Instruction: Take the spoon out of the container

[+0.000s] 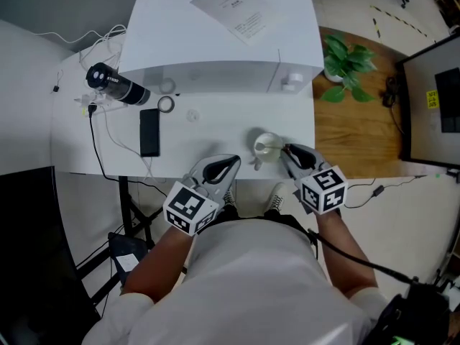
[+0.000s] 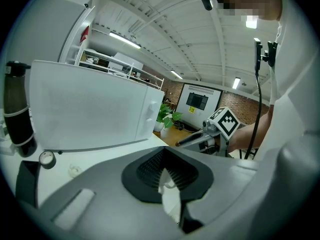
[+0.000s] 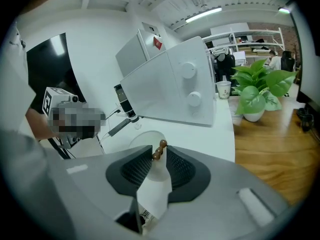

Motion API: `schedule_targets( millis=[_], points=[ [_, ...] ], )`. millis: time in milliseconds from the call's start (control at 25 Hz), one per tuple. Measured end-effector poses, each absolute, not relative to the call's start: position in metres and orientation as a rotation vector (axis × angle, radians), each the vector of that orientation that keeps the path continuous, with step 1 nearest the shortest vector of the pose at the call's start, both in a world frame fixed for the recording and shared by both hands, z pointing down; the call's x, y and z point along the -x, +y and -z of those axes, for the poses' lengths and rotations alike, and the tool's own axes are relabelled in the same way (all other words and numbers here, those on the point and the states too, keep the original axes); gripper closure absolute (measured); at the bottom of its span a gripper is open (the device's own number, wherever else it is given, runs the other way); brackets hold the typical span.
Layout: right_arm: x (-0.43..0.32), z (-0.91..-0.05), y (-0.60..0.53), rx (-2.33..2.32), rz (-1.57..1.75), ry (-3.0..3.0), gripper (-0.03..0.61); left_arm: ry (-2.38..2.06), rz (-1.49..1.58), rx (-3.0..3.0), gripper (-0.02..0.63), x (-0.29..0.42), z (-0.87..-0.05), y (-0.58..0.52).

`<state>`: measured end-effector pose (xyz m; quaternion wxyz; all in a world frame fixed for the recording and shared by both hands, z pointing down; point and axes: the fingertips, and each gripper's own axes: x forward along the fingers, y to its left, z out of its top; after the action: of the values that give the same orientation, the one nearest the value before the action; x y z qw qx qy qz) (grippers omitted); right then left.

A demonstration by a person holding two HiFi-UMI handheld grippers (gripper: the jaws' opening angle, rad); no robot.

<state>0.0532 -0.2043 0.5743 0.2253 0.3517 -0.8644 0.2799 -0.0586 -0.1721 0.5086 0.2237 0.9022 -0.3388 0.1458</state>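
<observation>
— Two pads (image 3: 137,170) of the right gripper (image 3: 159,152) a little apart, the beaded brown end of the spoon (image 3: 162,143) upright between them and against one pad. No firm pinch visible yet.

— And the rest of the spoon?

— Down inside the container (image 1: 267,148), at the front edge of the bench (image 1: 215,131), toward the right corner.

— Handling?

— Probably light and stiff, wooden by the look, with the beads a help against slipping. Best taken just under the top beads and lifted straight up; likely to tip the pale, light-looking container if dragged sideways.

— And the left gripper (image 1: 227,164)?

— Pressed together, empty, over the front edge near the container. Free to steady it if needed.

— Anything in the way?

— Nothing above the handle. Farther out, phone (image 1: 149,131), tape ring (image 1: 166,104) and black flask (image 1: 116,85) toward the left edge, all well apart from the container. White oven (image 1: 215,49) along the back edge, sheet of paper (image 1: 236,7) on top. Plant (image 1: 348,62) on the floor past the right edge.
</observation>
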Motion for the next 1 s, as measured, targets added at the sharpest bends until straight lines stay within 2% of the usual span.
schedule_targets(
  millis=[200, 1000],
  points=[
    [-0.053, -0.572, -0.204, -0.966, -0.743, -2.387, 0.521, -0.943, -0.388, -2.476, 0.609, 0.061, -0.508, -0.172],
    [-0.058, -0.536, -0.197, -1.01, -0.646, -2.422, 0.523, -0.957, -0.353, -2.52, 0.61, 0.062, -0.493, -0.166]
  ],
)
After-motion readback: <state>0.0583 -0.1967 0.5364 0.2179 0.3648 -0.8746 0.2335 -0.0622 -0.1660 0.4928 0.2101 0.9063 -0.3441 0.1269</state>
